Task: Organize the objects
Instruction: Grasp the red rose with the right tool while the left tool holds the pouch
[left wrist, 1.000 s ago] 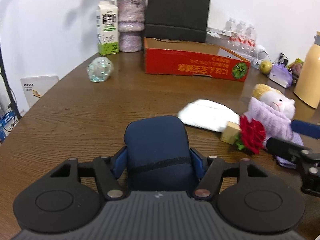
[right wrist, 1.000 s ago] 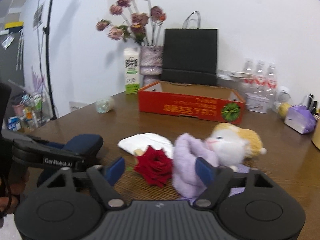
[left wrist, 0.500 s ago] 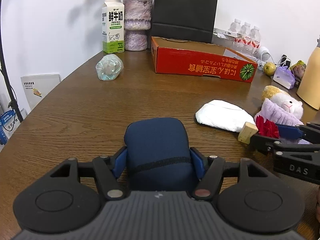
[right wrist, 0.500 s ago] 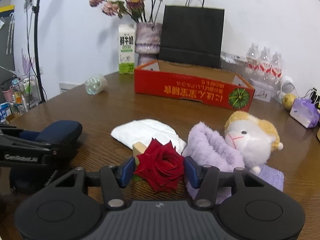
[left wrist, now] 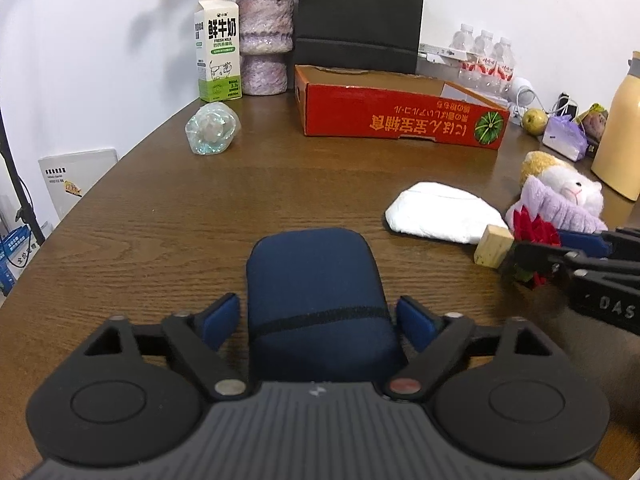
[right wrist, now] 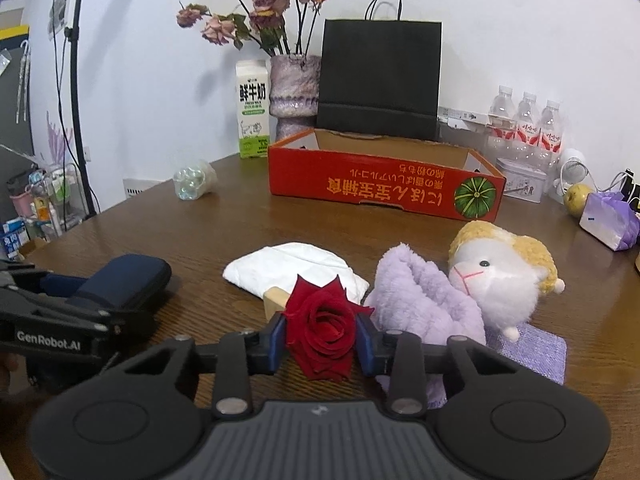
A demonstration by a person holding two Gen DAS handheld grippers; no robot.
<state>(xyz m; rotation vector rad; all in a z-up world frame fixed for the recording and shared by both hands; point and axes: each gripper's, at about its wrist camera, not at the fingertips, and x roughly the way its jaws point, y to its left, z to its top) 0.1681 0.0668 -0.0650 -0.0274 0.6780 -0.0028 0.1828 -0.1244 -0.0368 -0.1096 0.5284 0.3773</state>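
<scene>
**A:** What fills the scene, biggest things first?

**B:** A brown wood-grain table (left wrist: pixel 168 216) runs across both views. At its far side sits an open red cardboard box with orange print (right wrist: pixel 384 188), well apart from both grippers. Nearer, a fluffy white-and-yellow plush sheep wrapped in lilac fleece (right wrist: pixel 492 276) lies beside a folded white cloth (right wrist: pixel 296 268).

**A:** And the things being handled?

**B:** A dark navy, rounded fabric pouch (left wrist: pixel 316 292) lies flat on the table directly in front of the left gripper (left wrist: pixel 318 320). Its long axis runs straight away from the gripper, along the line of the fingers. The blue pads stand just clear of its two sides, and the jaws are opening, so it looks freshly let go.

**A:** The other hand?

**B:** The right gripper (right wrist: pixel 320 338) has a red artificial rose on a small pale wooden block (right wrist: pixel 320 328) between its pads. The jaws are closing, and the pads already touch the petals on both sides. The block pokes out behind the bloom towards the white cloth.

**A:** Which hand is nearer the rose?

**B:** The right, plainly; the left sits well off to its side. The rose rests low at the table, just beside the lilac fleece. My guess is that a lift towards the red box comes next.
</scene>
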